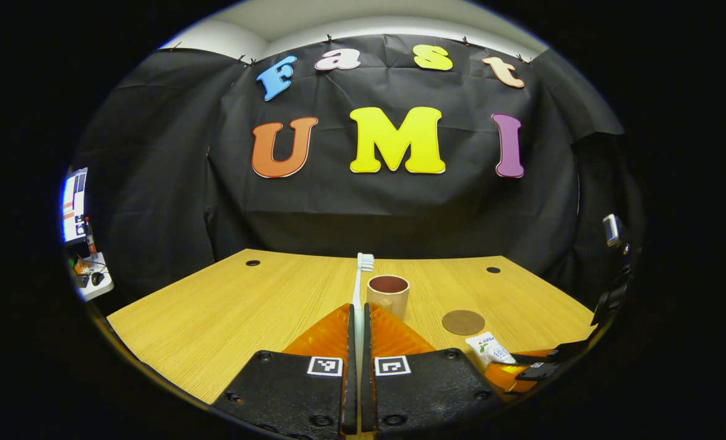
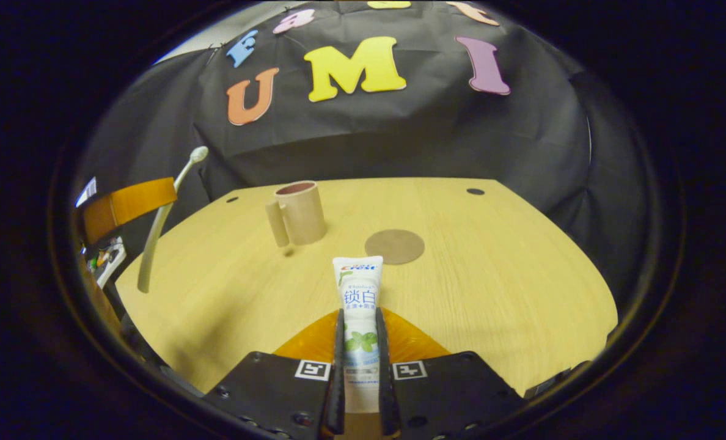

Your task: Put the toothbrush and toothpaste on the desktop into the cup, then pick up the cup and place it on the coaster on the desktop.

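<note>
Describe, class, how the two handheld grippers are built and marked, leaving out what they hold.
Each gripper, left and right, has two narrow parallel fingers on black bolted blocks, each block bearing a square black-and-white tag. Translucent orange ribbed panels sit behind the fingers.

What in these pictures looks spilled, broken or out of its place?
Nothing stands out. The cup stands upright on the desktop, apart from the bare coaster. The left tongs are shut on the toothbrush, the right tongs on the toothpaste.
</note>
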Demonstrator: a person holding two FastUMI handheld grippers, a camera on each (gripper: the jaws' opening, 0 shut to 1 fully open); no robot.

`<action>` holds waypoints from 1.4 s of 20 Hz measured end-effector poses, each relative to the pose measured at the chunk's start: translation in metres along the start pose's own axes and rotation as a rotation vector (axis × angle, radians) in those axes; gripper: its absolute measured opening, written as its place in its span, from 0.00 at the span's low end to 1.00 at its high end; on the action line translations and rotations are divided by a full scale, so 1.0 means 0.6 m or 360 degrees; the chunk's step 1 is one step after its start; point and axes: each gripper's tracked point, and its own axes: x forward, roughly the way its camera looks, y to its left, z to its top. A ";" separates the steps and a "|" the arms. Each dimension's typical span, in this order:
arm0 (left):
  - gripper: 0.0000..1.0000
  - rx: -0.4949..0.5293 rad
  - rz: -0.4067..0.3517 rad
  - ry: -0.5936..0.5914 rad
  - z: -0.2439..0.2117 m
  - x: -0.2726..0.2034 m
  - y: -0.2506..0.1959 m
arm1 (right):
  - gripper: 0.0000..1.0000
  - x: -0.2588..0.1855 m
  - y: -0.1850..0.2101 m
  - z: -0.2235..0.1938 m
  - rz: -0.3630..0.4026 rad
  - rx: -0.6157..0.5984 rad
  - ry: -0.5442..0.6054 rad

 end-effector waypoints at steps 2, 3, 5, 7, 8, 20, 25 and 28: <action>0.05 -0.0019 -0.0006 0.0011 0.007 0.018 -0.001 | 0.22 -0.005 0.011 0.037 0.0020 -0.0018 -0.0089; 0.06 -0.0037 -0.0024 0.0018 0.012 0.026 -0.006 | 0.22 -0.006 0.018 0.055 0.0035 -0.0031 -0.0131; 0.06 -0.0057 -0.0040 0.0027 0.022 0.043 -0.013 | 0.22 -0.007 0.027 0.087 0.0044 -0.0061 -0.0204; 0.06 -0.0052 -0.0041 0.0009 0.040 0.064 -0.014 | 0.22 -0.009 0.041 0.124 0.0080 -0.0080 -0.0288; 0.06 -0.0046 -0.0051 -0.0006 0.053 0.076 -0.020 | 0.22 -0.008 0.046 0.148 0.0095 -0.0085 -0.0345; 0.06 -0.0052 -0.0205 -0.0246 0.142 0.246 -0.078 | 0.22 0.055 0.020 0.263 0.0138 0.0008 -0.0621; 0.05 -0.0103 -0.0153 -0.0253 0.116 0.309 -0.065 | 0.19 0.069 -0.015 0.256 0.0037 0.0004 -0.0624; 0.06 -0.0090 -0.0133 -0.0280 0.111 0.333 -0.056 | 0.24 0.074 -0.008 0.248 0.0061 -0.0007 -0.0600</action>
